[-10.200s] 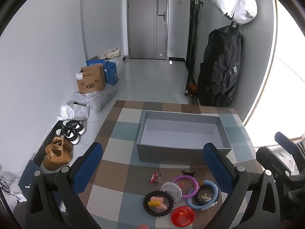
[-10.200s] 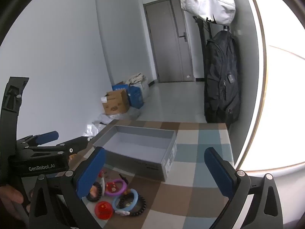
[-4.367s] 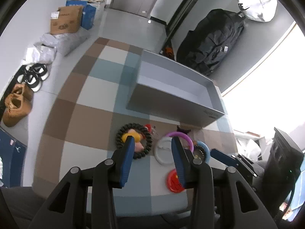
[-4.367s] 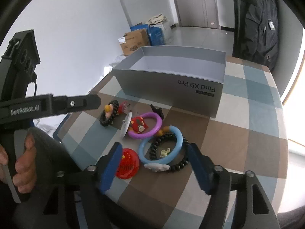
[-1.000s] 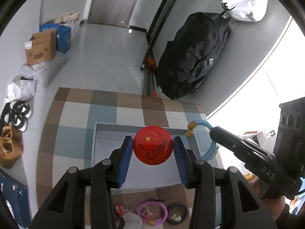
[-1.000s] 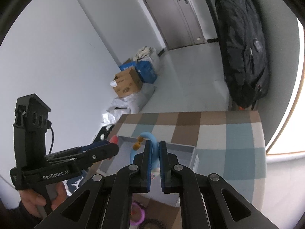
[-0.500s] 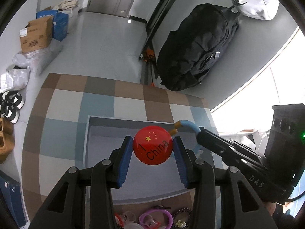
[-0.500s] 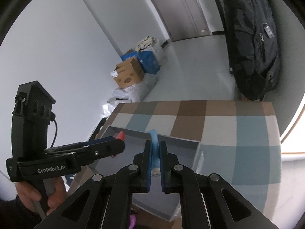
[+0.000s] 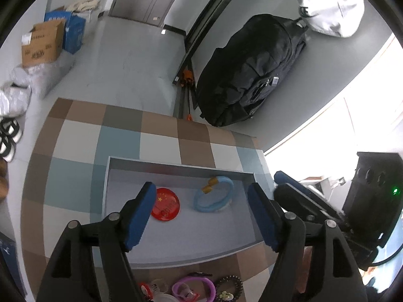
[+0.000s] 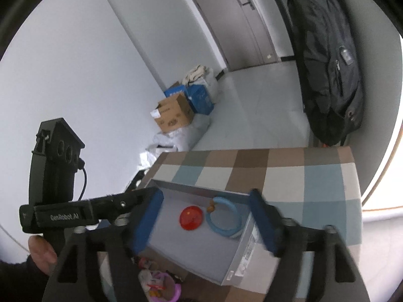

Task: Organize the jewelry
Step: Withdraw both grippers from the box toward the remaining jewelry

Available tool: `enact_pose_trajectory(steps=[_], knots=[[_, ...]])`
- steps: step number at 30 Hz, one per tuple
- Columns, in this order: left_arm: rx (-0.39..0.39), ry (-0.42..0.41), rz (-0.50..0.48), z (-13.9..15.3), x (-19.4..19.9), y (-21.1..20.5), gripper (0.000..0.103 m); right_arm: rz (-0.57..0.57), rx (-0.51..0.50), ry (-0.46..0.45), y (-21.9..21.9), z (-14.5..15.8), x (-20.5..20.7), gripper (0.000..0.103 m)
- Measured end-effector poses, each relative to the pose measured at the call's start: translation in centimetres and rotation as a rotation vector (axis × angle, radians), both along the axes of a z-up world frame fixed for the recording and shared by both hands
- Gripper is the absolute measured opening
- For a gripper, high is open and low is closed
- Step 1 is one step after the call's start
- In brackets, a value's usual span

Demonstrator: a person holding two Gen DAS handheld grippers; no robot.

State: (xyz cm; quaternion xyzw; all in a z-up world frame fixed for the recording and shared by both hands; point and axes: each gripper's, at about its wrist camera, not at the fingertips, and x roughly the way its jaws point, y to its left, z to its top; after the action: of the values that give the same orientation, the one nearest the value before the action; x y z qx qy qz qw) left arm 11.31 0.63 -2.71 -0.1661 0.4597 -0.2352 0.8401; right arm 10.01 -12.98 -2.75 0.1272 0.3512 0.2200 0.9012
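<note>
Both tools hang over the grey box, jaws spread, and nothing sits between them. Earlier frames are given, so: each tool's jaws have just been opening. The left tool [image 9: 201,211] shows two blue pads set wide apart above the box floor. The right tool [image 10: 206,220] also shows its blue pads wide apart, slightly blurred, above the same box. In the right wrist view, the left tool [image 10: 141,198] reaches in from the left side, held by a hand [image 10: 40,254] at the lower left edge.

A checked surface [image 9: 75,166] in brown, blue and cream squares carries everything. On it stands the open grey box [image 9: 181,256], a shallow rectangular tray with low walls. Behind the surface, a large black backpack [image 9: 252,75] leans against a grey wall, with a pale bag [image 9: 330,2] hanging above it. A cardboard carton [image 9: 42,45] rests on the floor at the far left.

Inside the box, a light blue ring bracelet [image 9: 214,197] with orange beads at its gap lies flat on the floor. Just beside it, to its left, lies a round red badge [image 9: 167,207] with yellow stars, partly hidden behind the left pad.

Outside the box, on the near surface, lie a purple ring [image 9: 194,288] and a dark beaded bracelet [image 9: 231,287], near each other.
</note>
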Motion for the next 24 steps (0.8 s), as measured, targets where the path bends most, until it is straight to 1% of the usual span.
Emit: enact_pose_trajectory(steps=[2, 6, 9, 14, 18, 20, 21, 24], knots=[[0.023, -0.016, -0.002, 0.1, -0.4, -0.3, 0.071, -0.007, -0.012, -0.014, 0.0, 0.3, -0.3, 0.085], [0.056, -0.034, 0.017, 0.3, -1.2, -0.1, 0.071, -0.023, -0.031, -0.034, -0.1, 0.6, -1.1, 0.097], [0.075, -0.052, 0.039, 0.5, -2.0, 0.4, 0.071, -0.030, -0.042, -0.051, -0.1, 1.0, -1.8, 0.102], [0.046, -0.081, 0.054, 1.4, -3.6, 1.7, 0.071, -0.021, -0.042, -0.054, 0.0, 1.3, -2.7, 0.103], [0.074, -0.078, 0.079, 1.7, -4.5, 2.4, 0.072, -0.021, -0.040, -0.051, 0.0, 1.3, -3.7, 0.103], [0.084, -0.076, 0.093, 1.8, -5.1, 2.9, 0.078, -0.020, -0.043, -0.044, 0.2, 1.2, -4.2, 0.103], [0.084, -0.075, 0.101, 1.8, -5.5, 3.2, 0.083, -0.021, -0.047, -0.044, 0.3, 1.1, -4.5, 0.103], [0.086, -0.074, 0.124, 1.6, -6.9, 4.2, 0.084, -0.016, -0.058, -0.046, 0.5, 1.0, -5.5, 0.103]])
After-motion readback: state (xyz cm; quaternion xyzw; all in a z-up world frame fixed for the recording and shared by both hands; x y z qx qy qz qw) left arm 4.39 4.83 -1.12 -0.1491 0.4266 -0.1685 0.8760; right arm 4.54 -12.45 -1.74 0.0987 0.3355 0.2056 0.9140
